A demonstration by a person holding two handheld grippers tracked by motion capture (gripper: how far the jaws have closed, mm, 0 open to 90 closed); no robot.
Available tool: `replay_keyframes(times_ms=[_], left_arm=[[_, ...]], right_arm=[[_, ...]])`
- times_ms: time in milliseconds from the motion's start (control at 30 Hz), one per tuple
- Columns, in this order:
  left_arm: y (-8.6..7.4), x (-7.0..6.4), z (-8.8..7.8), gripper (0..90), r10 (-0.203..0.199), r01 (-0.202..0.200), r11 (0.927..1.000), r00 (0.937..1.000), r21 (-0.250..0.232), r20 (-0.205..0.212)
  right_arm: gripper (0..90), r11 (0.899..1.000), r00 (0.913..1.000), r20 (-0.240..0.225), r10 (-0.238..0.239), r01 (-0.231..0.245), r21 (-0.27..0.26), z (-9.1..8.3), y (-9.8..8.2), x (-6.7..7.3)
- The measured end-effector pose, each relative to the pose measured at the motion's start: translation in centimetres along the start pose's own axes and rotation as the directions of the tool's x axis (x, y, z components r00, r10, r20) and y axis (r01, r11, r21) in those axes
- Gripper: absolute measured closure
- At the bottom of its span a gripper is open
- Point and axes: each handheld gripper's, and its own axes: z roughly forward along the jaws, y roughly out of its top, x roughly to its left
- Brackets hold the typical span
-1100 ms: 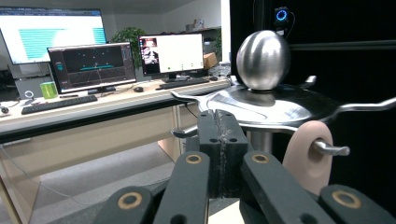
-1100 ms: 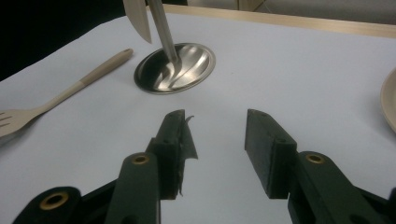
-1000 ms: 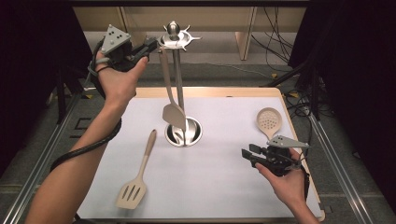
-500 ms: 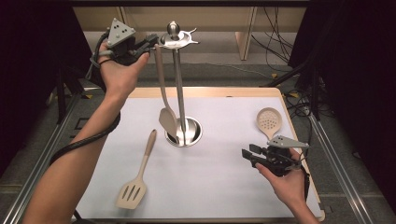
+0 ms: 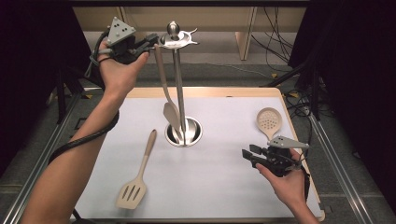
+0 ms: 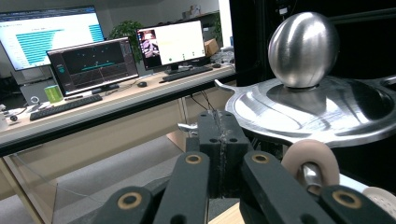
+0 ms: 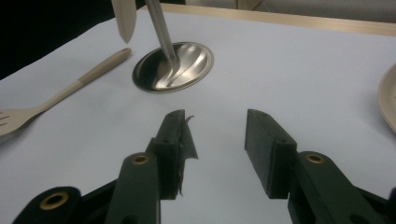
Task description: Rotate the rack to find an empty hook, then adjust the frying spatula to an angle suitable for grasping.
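A steel utensil stand (image 5: 176, 84) rises from a round base at the middle of the white mat. A beige spatula (image 5: 169, 109) hangs beside its pole from the hooked top disc (image 6: 322, 109). My left gripper (image 5: 150, 42) is held high against that disc, jaws shut together (image 6: 219, 128) with nothing visibly between them. The spatula's beige loop (image 6: 310, 161) sits just right of the jaws. My right gripper (image 5: 251, 153) hovers low at the front right, open (image 7: 219, 126) and empty.
A beige slotted turner (image 5: 137, 175) lies on the mat left of the stand's base (image 7: 173, 66). A round perforated skimmer (image 5: 269, 122) lies near the right edge, just beyond my right gripper. A wooden rim (image 5: 210, 92) borders the mat.
My left hand has lifted slightly at the stand's top. The hanging spatula has swung a little to the left of the pole. The right gripper has stayed still.
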Motion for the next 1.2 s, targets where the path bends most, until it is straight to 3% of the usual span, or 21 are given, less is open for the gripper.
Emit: replay_keyframes(times_ms=[67, 133, 167, 200, 267, 300, 400, 433, 467, 633, 700, 767, 800, 900, 933, 1033, 1067, 1100, 1133, 1167, 1200], left_arm=[[-0.1, 0.3, -0.2, 89.1, 0.026, -0.026, 0.9996, 0.9996, -0.010, -0.009], [-0.4, 0.5, -0.7, 89.0, 0.022, -0.022, 0.9997, 0.9994, -0.010, -0.026], [-0.5, 0.6, -1.0, 89.0, 0.015, -0.016, 0.9998, 0.9994, -0.013, -0.032], [-0.7, 0.6, -1.4, 88.8, 0.012, -0.013, 0.9998, 0.9992, -0.013, -0.037], [-1.1, 0.6, -2.1, 87.8, 0.000, -0.001, 0.9998, 0.9990, -0.020, -0.044], [-1.1, 0.6, -2.1, 86.6, 0.000, -0.001, 0.9998, 0.9990, -0.020, -0.044], [-2.3, 0.6, -3.4, 83.4, -0.023, 0.023, 0.9997, 0.9988, 0.001, -0.044], [-2.3, 0.6, -3.4, 82.2, -0.023, 0.023, 0.9997, 0.9988, 0.001, -0.044], [-2.5, 0.6, -3.7, 81.3, -0.033, 0.033, 0.9994, 0.9989, 0.003, -0.034], [-3.9, 0.8, -5.0, 76.3, -0.051, 0.053, 0.9980, 0.9979, 0.034, -0.040], [-4.8, 0.8, -5.5, 74.6, -0.051, 0.053, 0.9962, 0.9981, 0.068, -0.034], [-5.1, 0.8, -5.7, 72.6, -0.053, 0.055, 0.9956, 0.9980, 0.076, -0.033], [-5.5, 0.8, -5.9, 72.2, -0.050, 0.052, 0.9955, 0.9982, 0.079, -0.034], [-6.5, 0.7, -6.5, 71.6, -0.038, 0.040, 0.9937, 0.9989, 0.105, -0.029], [-6.8, 0.7, -6.7, 70.6, -0.038, 0.041, 0.9923, 0.9990, 0.117, -0.022], [-7.9, 0.6, -7.0, 69.5, -0.032, 0.033, 0.9856, 0.9995, 0.166, -0.008], [-8.7, 0.4, -7.2, 68.7, -0.030, 0.029, 0.9773, 0.9995, 0.210, 0.003], [-8.7, 0.4, -7.2, 69.0, -0.030, 0.029, 0.9773, 0.9995, 0.210, 0.003], [-9.5, 0.1, -7.2, 69.8, -0.030, 0.025, 0.9641, 0.9994, 0.264, 0.016], [-9.5, 0.1, -7.2, 70.2, -0.030, 0.025, 0.9641, 0.9994, 0.264, 0.016], [-10.0, -0.1, -7.3, 70.2, -0.027, 0.017, 0.9541, 0.9992, 0.299, 0.029]], right_arm=[[59.1, 1.000, 1.0000, 0.000, 0.001, -0.001, 0.000, 0.0, 0.0, 0.0], [59.1, 0.999, 0.9999, 0.012, 0.000, 0.000, -0.032, 0.0, -0.1, 0.0], [59.1, 1.000, 1.0000, 0.006, -0.008, 0.008, -0.017, -0.1, 0.0, 0.0], [59.1, 0.999, 0.9993, -0.008, 0.037, -0.037, -0.003, -0.1, -0.1, 0.2], [59.1, 0.999, 0.9989, -0.015, 0.043, -0.043, -0.005, -0.2, -0.1, 0.2], [59.1, 1.000, 0.9999, 0.010, -0.002, 0.002, -0.006, -0.3, -0.1, -0.2], [59.1, 0.999, 0.9990, -0.008, 0.044, -0.044, 0.001, -0.4, -0.2, -0.1], [59.1, 0.999, 0.9990, -0.008, 0.044, -0.044, 0.001, -0.4, -0.2, -0.1], [59.1, 1.000, 0.9999, 0.017, 0.004, -0.004, -0.006, -0.5, -0.2, -0.4], [59.1, 1.000, 0.9998, 0.004, 0.020, -0.020, -0.018, -0.5, -0.2, -0.4], [59.1, 0.999, 0.9995, 0.030, 0.012, -0.011, -0.045, -0.6, -0.2, -0.4], [59.1, 0.999, 0.9996, 0.025, 0.015, -0.014, -0.041, -0.6, -0.1, -0.3], [59.1, 0.999, 0.9993, 0.017, 0.033, -0.033, -0.005, -0.8, 0.1, 0.0], [59.0, 0.999, 0.9994, 0.016, 0.032, -0.032, -0.003, -0.7, 0.2, 0.0], [59.1, 1.000, 0.9999, 0.016, -0.003, 0.003, -0.014, -0.6, 0.3, -0.2], [59.0, 1.000, 0.9999, 0.013, -0.004, 0.004, -0.011, -0.5, 0.3, -0.2], [58.9, 1.000, 1.0000, 0.006, 0.005, -0.005, -0.011, -0.5, 0.3, -0.3], [58.9, 1.000, 1.0000, 0.006, 0.005, -0.005, -0.011, -0.5, 0.3, -0.3], [58.9, 0.999, 0.9992, 0.010, 0.038, -0.038, -0.032, -0.4, 0.1, -0.2], [58.9, 0.999, 0.9992, 0.010, 0.038, -0.038, -0.032, -0.4, 0.1, -0.2], [58.9, 0.999, 0.9990, -0.001, 0.044, -0.044, -0.016, -0.6, 0.1, -0.3]])
